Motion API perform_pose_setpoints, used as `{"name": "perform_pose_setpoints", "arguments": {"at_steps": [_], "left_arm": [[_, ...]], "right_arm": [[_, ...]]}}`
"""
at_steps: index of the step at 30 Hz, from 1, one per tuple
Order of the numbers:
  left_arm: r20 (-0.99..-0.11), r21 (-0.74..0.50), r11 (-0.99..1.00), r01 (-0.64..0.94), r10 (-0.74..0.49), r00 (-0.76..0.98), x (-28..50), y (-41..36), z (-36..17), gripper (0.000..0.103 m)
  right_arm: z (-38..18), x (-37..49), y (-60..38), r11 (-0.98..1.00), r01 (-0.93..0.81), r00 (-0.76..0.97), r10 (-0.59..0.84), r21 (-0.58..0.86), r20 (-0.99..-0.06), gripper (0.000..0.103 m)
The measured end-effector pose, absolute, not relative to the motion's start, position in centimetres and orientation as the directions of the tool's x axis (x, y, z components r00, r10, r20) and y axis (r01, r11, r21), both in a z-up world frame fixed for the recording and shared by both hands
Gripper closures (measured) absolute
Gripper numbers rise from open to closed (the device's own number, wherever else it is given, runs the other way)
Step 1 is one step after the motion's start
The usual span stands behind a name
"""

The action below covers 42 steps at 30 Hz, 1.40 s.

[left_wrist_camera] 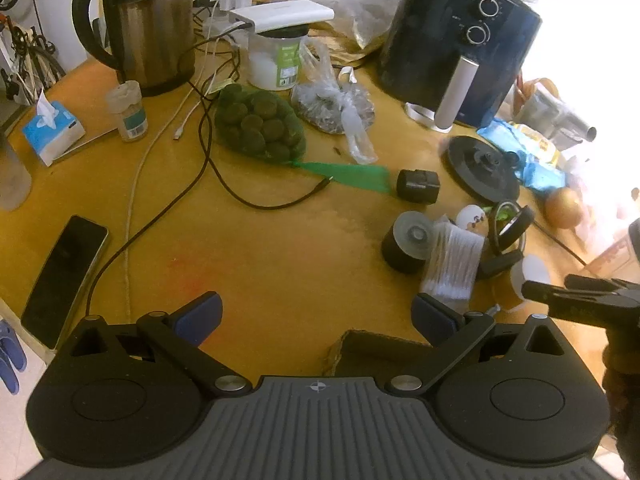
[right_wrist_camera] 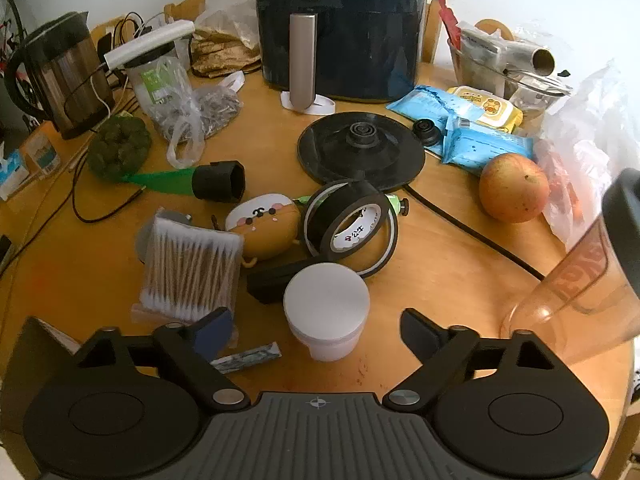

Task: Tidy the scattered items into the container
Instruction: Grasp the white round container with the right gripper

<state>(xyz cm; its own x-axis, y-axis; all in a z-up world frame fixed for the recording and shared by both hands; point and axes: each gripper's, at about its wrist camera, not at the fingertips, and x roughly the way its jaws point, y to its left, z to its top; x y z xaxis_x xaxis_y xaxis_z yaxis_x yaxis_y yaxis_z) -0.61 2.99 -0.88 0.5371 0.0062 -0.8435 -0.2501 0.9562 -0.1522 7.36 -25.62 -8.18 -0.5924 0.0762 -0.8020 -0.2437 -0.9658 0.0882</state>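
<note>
**A:** What are you on?

**Me:** The first pick, I'd say. My right gripper (right_wrist_camera: 316, 330) hangs spread wide and empty over the white jar (right_wrist_camera: 326, 308), which stands just ahead between the jaws. My left gripper (left_wrist_camera: 316, 316) is spread and empty too, above bare table (left_wrist_camera: 280, 240).

**A:** And the rest?

**Me:** Beyond the jar lie the cotton swabs (right_wrist_camera: 190, 268), the toy (right_wrist_camera: 266, 226) and the tape rolls (right_wrist_camera: 352, 224), bunched together. The cardboard container (left_wrist_camera: 376, 350) sits by my left jaws. Next: drop, straddle the jar squarely, then squeeze.

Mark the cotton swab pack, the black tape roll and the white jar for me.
cotton swab pack (right_wrist_camera: 190, 270): right wrist view, middle of the clear wrapper.
black tape roll (right_wrist_camera: 346, 220): right wrist view, outer black band.
white jar (right_wrist_camera: 326, 298): right wrist view, flat lid top.
</note>
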Motion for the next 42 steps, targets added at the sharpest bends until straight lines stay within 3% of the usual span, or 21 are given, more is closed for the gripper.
{"name": "perform_pose_setpoints", "arguments": {"at_steps": [12, 30, 42], "left_arm": [[-0.852, -0.160, 0.958, -0.238, -0.013, 0.523, -1.1, 3.0, -1.0, 0.000], [-0.847, -0.163, 0.961, -0.222, -0.021, 0.531, -0.4, 3.1, 0.0, 0.000], [-0.843, -0.146, 0.969, -0.197, -0.018, 0.537, -0.9, 3.5, 1.0, 0.000]], "right_arm": [[-10.5, 5.2, -25.7, -0.974, -0.224, -0.582, 0.101, 0.039, -0.807, 0.046], [-11.6, 4.6, -25.2, -0.975, -0.217, -0.558, 0.078, 0.055, -0.826, 0.046], [-9.3, 6.8, -25.6, -0.971, -0.228, -0.579, 0.077, 0.070, -0.812, 0.046]]}}
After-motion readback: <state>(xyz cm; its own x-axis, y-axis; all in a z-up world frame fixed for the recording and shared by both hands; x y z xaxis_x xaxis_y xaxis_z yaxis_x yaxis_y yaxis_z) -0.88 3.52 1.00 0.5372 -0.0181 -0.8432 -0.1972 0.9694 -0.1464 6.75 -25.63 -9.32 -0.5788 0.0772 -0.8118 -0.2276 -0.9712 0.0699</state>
